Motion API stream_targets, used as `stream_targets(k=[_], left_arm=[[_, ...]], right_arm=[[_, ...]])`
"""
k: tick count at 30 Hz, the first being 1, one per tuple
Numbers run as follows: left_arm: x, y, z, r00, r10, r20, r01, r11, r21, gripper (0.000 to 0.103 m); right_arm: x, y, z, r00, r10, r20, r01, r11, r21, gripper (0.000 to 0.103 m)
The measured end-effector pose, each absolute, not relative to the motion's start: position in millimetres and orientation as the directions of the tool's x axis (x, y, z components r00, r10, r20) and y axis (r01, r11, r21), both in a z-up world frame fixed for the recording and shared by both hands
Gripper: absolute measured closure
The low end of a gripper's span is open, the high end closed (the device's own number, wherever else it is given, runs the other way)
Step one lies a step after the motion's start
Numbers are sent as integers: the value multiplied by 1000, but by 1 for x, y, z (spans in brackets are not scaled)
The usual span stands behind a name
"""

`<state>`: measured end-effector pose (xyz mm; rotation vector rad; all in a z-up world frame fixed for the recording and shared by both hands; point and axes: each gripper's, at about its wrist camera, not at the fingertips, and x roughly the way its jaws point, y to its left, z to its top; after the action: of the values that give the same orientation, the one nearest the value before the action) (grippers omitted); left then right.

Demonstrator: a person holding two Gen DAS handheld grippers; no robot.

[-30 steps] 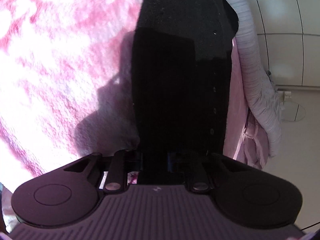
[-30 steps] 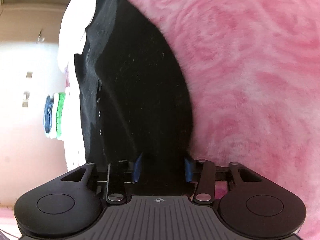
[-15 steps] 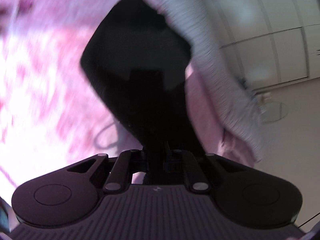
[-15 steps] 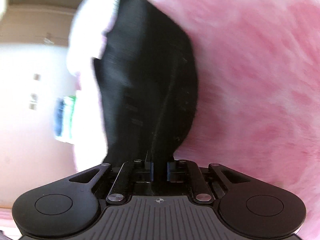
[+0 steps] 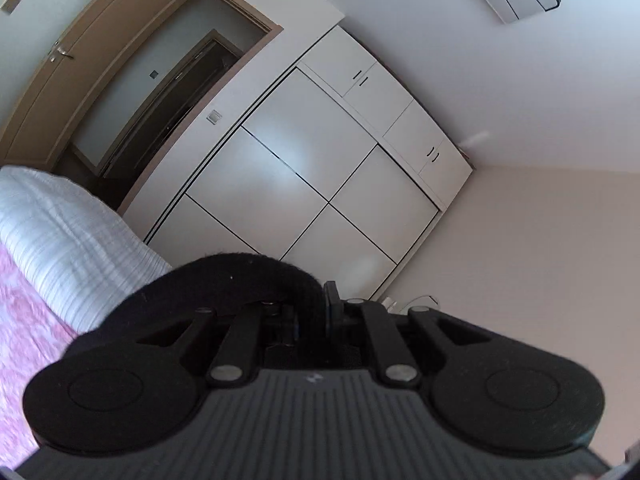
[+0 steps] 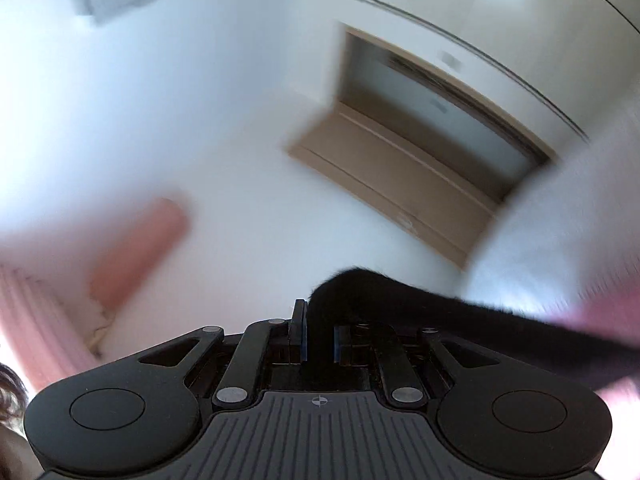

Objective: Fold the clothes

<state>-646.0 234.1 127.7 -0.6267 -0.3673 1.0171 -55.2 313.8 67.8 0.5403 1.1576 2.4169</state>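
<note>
A black garment point(image 5: 224, 280) is pinched in my left gripper point(image 5: 310, 314), which is shut on it; the cloth arches up and drapes off to the left. My right gripper point(image 6: 320, 340) is shut on the same black garment point(image 6: 420, 312), which trails off to the right. Both grippers are tilted upward, toward walls and ceiling. Most of the garment is hidden below the views.
A white ribbed duvet point(image 5: 68, 236) and pink fluffy blanket point(image 5: 20, 340) lie at the left. White wardrobe doors point(image 5: 304, 184) and a doorway point(image 5: 132, 80) stand ahead. The right wrist view is blurred; it shows a door frame point(image 6: 420, 168) and pink curtain point(image 6: 36, 320).
Both grippers closed on the black garment and swung upward, lifting it off the pink blanket; the views now show walls and ceiling instead of the bed.
</note>
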Motion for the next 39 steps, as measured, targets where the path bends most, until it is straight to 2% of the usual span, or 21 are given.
stream_targets(k=[2,4,8,10,11,14,16,17,20,24,28,31,33,35,37,39], left_arm=[[-636,268,145,480,875,-61,-665,317,-676,96],[-640,263,164,494,868,-55,-651,327,-685,96],[-649,254,185,536,843,42,-609,421,-673,96],[-654,273,186,549,835,40,-587,419,-692,96],[-653,296,183,544,839,-1,-598,387,-702,96],[-656,353,156,540,824,-172,-617,248,-746,96],[-658,393,134,531,809,-253,-645,193,-739,96],[-656,410,128,533,802,-271,-649,182,-739,96],[-653,420,128,549,806,-220,-637,233,-735,96],[-666,379,151,581,810,-84,-629,381,-678,96],[-664,360,177,618,786,-15,-622,478,-620,96],[-660,336,159,650,758,-48,-629,503,-593,95],[-655,311,127,670,733,-116,-637,488,-598,95],[-653,283,81,679,699,-224,-653,436,-619,95],[-650,251,21,665,655,-359,-686,346,-640,94],[-644,219,-56,633,577,-516,-734,236,-636,92]], right_arm=[[-66,316,100,-826,540,160,-224,-576,786,94],[-77,320,119,-822,551,146,-223,-545,808,94],[-86,310,144,-825,534,186,-207,-591,779,94],[-89,304,156,-827,521,211,-198,-621,758,94],[-93,307,158,-825,531,192,-213,-607,765,94],[-111,344,141,-803,595,-3,-306,-409,860,94],[-121,374,121,-779,617,-113,-349,-276,895,94],[-124,387,115,-762,630,-151,-371,-234,899,94],[-132,415,109,-712,664,-227,-438,-167,883,94],[-137,418,147,-685,723,-89,-413,-284,865,94],[-141,396,189,-655,755,31,-430,-406,806,94],[-151,366,177,-648,761,33,-452,-419,788,94],[-152,341,152,-649,761,-5,-466,-393,793,94],[-149,310,112,-658,748,-85,-480,-330,813,94],[-145,277,59,-662,717,-220,-516,-223,827,93],[-148,246,-10,-646,655,-393,-567,-67,821,93]])
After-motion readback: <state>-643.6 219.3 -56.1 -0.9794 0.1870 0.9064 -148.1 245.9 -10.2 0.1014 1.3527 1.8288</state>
